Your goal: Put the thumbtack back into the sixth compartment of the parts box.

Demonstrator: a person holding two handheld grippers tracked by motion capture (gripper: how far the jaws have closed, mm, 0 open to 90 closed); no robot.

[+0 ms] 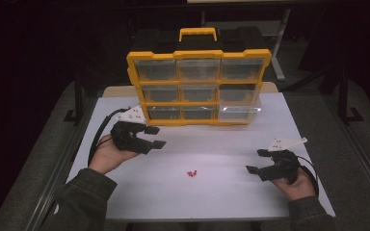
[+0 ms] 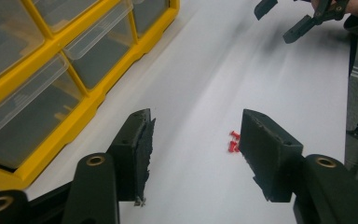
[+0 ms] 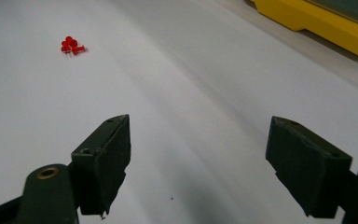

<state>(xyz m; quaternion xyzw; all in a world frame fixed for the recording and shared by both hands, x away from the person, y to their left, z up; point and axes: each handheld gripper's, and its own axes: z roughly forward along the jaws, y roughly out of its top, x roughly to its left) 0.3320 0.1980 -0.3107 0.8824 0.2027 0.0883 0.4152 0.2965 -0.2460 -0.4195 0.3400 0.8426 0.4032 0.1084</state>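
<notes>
High view: your left gripper (image 1: pixel 158 136) and right gripper (image 1: pixel 256 161) stand spread, empty, flanking the red pushpins (image 1: pixel 191 173) on the white table (image 1: pixel 231 192).

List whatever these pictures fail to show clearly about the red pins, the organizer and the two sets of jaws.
- Red pins: too small in the high view to count; in the left gripper view a jaw covers part of the cluster.
- Organizer: drawer contents unclear behind dim, cloudy fronts; cut off by the frame edge in both gripper views.
- Right gripper: its far jaw is cut by the top edge of the left gripper view.
</notes>
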